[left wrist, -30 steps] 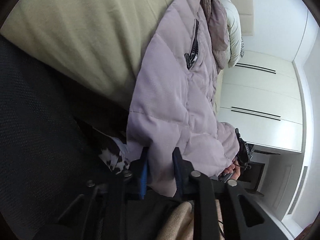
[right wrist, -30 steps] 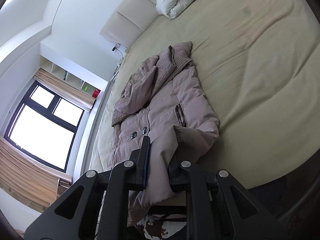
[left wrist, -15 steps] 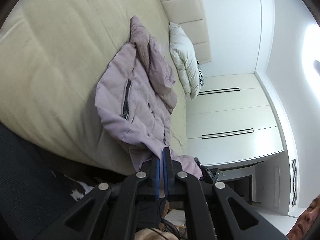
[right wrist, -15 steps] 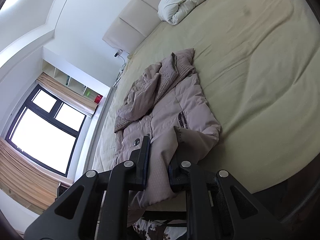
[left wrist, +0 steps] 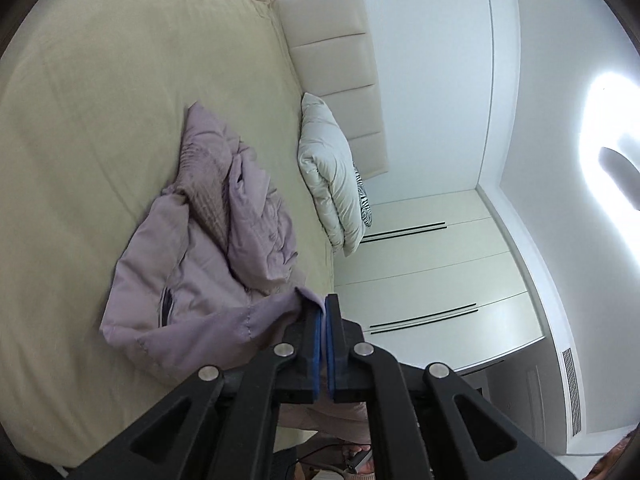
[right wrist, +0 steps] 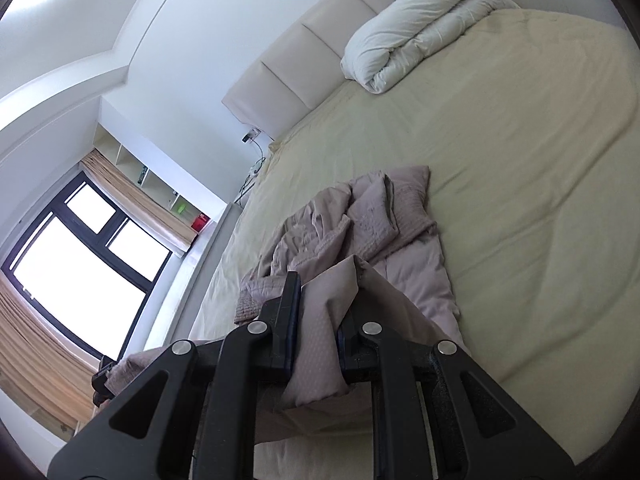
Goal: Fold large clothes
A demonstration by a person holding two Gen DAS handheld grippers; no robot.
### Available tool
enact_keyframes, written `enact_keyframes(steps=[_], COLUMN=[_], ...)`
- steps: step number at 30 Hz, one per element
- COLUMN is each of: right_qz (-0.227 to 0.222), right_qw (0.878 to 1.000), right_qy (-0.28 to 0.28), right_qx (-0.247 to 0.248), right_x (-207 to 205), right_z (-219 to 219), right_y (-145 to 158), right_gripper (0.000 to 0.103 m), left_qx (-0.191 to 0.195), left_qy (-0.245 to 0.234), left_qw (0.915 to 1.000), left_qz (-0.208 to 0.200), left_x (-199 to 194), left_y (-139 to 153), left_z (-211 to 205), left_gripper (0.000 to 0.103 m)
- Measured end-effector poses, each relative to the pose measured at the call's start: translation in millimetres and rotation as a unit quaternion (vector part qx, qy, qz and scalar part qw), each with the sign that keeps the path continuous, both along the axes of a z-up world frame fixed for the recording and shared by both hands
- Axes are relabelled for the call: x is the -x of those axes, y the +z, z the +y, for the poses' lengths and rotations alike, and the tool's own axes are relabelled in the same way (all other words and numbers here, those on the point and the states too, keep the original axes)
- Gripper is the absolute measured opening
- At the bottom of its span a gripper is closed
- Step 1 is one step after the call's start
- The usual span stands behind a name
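A: Start on the left. Where is the jacket (left wrist: 208, 264) in the left wrist view?

B: It fills the middle left of the frame, lying crumpled on the bed (left wrist: 100, 80). Its collar end points toward the upper left, and its hem runs down to the lower centre, where the left gripper (left wrist: 323, 312) meets it.

A: And those jaws?

B: The blue pads are pressed together with almost no gap. A thin edge of the hem passes over their left side. I judge it is pinched there, though the cloth between the pads is hard to make out.

A: Now the right wrist view.

B: The right gripper (right wrist: 320, 312) sits at the lower centre. Its jaws are narrow, clamped on a thick fold of the jacket (right wrist: 372, 216) that stands up between them. The rest of the garment stretches away toward the frame's centre, heaped and wrinkled, with the collar farthest off.

A: So the long axis?

B: It runs away from both grippers, from hem to collar, toward the headboard (right wrist: 304, 64). Both hold the near edge, so neither hand looks clearly nearer. I think the next move is to carry that edge forward along the axis, over the heap.

A: Anything beyond it?

B: A white duvet (right wrist: 420, 20) lies at the upper right, well apart from the jacket.
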State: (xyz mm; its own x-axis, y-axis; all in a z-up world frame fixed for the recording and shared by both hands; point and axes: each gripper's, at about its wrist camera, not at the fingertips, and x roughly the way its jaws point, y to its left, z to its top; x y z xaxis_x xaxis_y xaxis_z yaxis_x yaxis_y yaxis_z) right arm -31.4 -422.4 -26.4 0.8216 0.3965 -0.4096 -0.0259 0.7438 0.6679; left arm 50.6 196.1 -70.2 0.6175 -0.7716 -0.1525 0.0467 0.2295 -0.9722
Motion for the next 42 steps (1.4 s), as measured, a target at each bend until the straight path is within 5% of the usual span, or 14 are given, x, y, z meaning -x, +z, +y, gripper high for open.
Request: enact_keyframes(steps=[7, 13, 18, 20, 22, 25, 28, 30, 31, 34, 36, 39, 42], right_qz=[-0.022, 0.011, 0.067, 0.112, 0.152, 0.159, 0.124, 0.107, 0.096, 0.084, 0.091, 0.092, 0.093], right_qw=[1.000, 0.999, 0.996, 0.992, 0.987, 0.983, 0.981, 0.984, 0.987, 0.994, 0.996, 0.982, 0.966], right_qy=[-0.012, -0.029, -0.048, -0.057, -0.053, -0.045, -0.045, -0.048, -0.062, -0.053, -0.008, 0.075, 0.118], right_qx=[0.017, 0.031, 0.019, 0.008, -0.007, -0.078, -0.142, -0.131, -0.111, -0.052, 0.022, 0.146, 0.210], right_x=[-104, -226, -327, -361, -385, -393, -386, -384, -382, -381, -378, -367, -360], right_z=[0, -4, -16, -20, -24, -37, -52, -53, -53, -38, -3, 75, 132], right_y=[41, 37, -7, -43, -78, -113, -119, -108, -97, -63, -42, -29, -39], right_gripper=[0.014, 0.014, 0.014, 0.014, 0.015, 0.018, 0.037, 0.076, 0.094, 0.095, 0.095, 0.094, 0.088], left_qx=[-0.003, -0.028, -0.061, -0.055, -0.055, -0.066, -0.146, -0.188, -0.209, -0.292, -0.367, -0.426, -0.480], left_qy=[0.011, 0.033, 0.057, 0.060, 0.076, 0.082, 0.064, 0.051, 0.042, 0.018, 0.017, 0.013, 0.013], left_qw=[0.9999, 0.9988, 0.9946, 0.9930, 0.9885, 0.9878, 0.9846, 0.9800, 0.9768, 0.9560, 0.9292, 0.9030, 0.8757], left_qz=[-0.007, 0.022, 0.063, 0.085, 0.118, 0.115, 0.072, 0.038, 0.021, -0.022, -0.044, -0.050, -0.049], left_x=[-102, -206, -285, -308, -315, -303, -288, -285, -287, -294, -297, -305, -316], left_y=[30, 21, -20, -46, -70, -80, -59, -39, -29, -6, 0, -9, -21], left_z=[7, 5, 4, 6, 11, 11, -9, -28, -39, -77, -102, -127, -145], left_gripper=[0.002, 0.003, 0.006, 0.016, 0.043, 0.044, 0.044, 0.044, 0.044, 0.044, 0.044, 0.044, 0.044])
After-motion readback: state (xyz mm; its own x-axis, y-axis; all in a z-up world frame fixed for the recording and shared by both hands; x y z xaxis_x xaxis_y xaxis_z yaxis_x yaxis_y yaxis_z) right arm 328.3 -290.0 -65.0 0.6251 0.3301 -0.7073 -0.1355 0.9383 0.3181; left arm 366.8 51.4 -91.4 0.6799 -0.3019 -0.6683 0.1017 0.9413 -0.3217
